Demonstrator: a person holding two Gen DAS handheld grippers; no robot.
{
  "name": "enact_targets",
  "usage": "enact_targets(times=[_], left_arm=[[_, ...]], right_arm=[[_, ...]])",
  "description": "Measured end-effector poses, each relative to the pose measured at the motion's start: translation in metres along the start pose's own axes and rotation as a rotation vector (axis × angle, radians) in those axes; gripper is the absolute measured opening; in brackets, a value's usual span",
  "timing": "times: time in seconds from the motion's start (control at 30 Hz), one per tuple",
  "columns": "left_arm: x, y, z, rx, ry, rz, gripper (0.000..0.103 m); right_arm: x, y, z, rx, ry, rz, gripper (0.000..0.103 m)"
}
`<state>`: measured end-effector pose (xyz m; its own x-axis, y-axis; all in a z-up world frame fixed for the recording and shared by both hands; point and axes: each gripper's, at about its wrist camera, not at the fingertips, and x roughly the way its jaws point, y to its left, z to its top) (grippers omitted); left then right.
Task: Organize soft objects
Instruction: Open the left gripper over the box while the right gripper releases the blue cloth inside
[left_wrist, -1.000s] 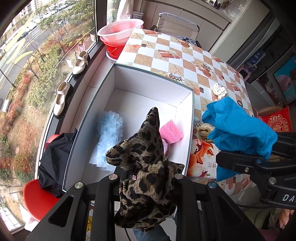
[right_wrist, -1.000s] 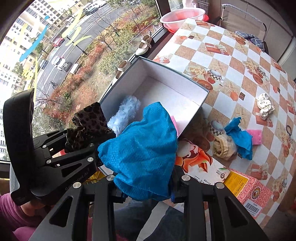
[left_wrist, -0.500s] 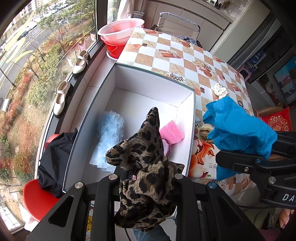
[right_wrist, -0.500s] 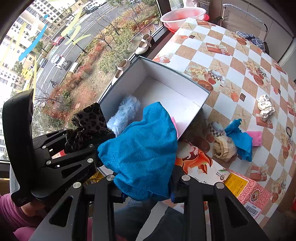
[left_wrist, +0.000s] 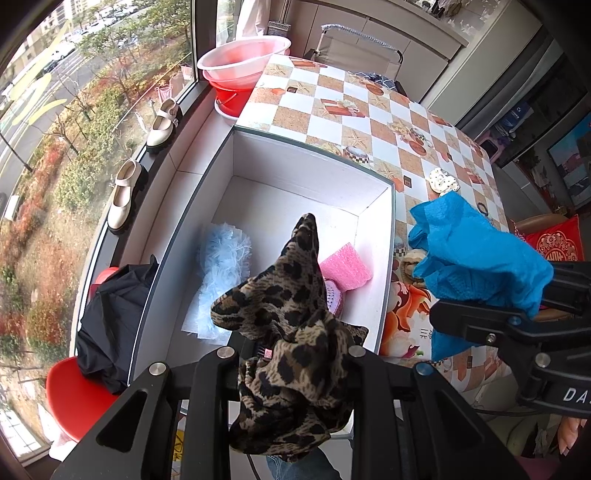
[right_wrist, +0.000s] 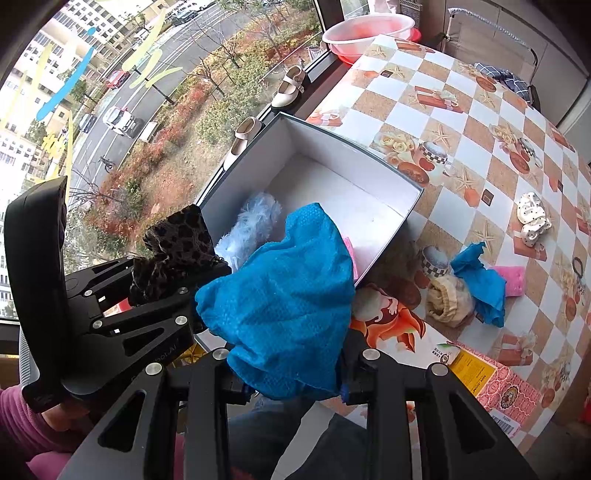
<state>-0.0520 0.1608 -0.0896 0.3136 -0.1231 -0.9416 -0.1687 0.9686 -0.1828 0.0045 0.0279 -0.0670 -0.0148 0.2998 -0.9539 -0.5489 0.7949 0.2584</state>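
I am holding 2 grippers above an open white box (left_wrist: 384, 229) that sits on a checkered table (left_wrist: 369, 122) beside a window. My left gripper (left_wrist: 291, 354) has its fingers closed tight on a bunched leopard-print cloth (left_wrist: 291, 306), which hangs over the near end of the box. My right gripper (right_wrist: 291, 354) is clamped on a crumpled blue cloth (right_wrist: 284, 302), held above the box's near right corner. Inside the box lie a pale blue fluffy item (left_wrist: 221, 273) by its left wall and a pink sponge (left_wrist: 345, 266) by its right wall. On the table to the right of the box rest a beige cloth (right_wrist: 448, 299), another blue cloth (right_wrist: 482, 284) touching it, and a pink item (right_wrist: 513, 280) just beyond.
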Motion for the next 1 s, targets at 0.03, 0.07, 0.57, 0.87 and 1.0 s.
enact_targets(times=[0.03,0.07,0.57,0.87,1.0], left_arm=[[0.0,0.0,0.0,0.0,0.0,0.0,0.027],[0.0,0.0,0.0,0.0,0.001,0.0,0.027],[0.013,0.015,0.014,-0.017,0.01,0.034,0.027],[0.015,0.011,0.031,-0.011,0.004,0.035,0.036],[0.012,0.006,0.036,-0.005,-0.016,0.038,0.078]], right_arm=[[0.001,0.0,0.001,-0.002,0.001,0.0,0.032],[0.001,0.001,0.002,-0.004,0.002,0.0,0.032],[0.017,-0.008,0.023,0.009,0.02,0.016,0.032],[0.029,-0.007,0.051,0.006,0.026,0.026,0.032],[0.033,-0.009,0.062,0.02,0.028,0.034,0.053]])
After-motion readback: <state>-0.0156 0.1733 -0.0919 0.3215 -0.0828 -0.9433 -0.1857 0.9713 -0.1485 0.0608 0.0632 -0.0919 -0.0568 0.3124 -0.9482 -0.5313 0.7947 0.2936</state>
